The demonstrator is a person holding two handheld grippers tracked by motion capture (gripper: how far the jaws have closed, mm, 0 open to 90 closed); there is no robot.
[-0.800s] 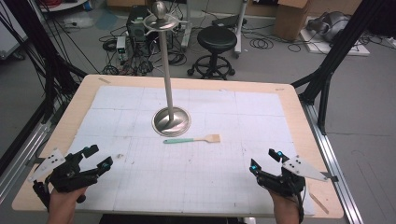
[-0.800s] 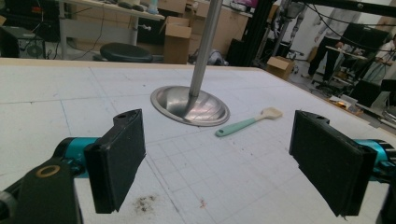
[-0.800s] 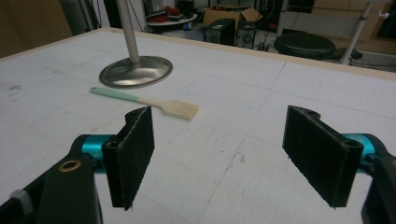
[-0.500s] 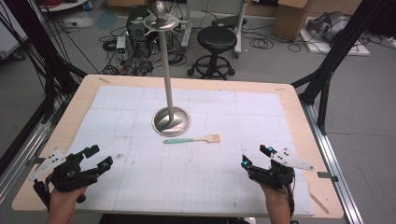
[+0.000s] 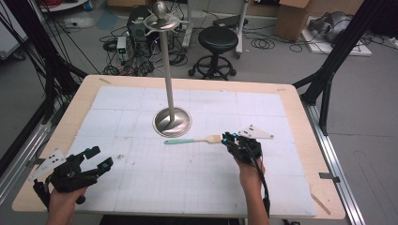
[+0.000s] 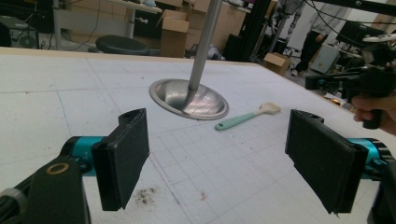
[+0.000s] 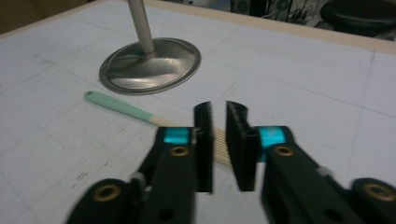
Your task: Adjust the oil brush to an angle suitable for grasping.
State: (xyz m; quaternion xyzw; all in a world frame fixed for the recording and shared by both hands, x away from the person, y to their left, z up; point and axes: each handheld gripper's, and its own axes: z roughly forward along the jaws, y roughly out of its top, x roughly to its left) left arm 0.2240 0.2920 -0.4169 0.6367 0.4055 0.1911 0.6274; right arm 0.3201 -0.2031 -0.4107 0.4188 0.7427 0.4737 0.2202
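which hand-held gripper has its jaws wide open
The left hand-held gripper, near the table's corner; the right hand-held gripper has narrowed over the spatula's wooden end.

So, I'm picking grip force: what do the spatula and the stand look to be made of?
Spatula: mint handle with a matte look, likely silicone or plastic; pale tan head, probably wood. Stand: polished metal, likely steel, since its round base mirrors the pole.
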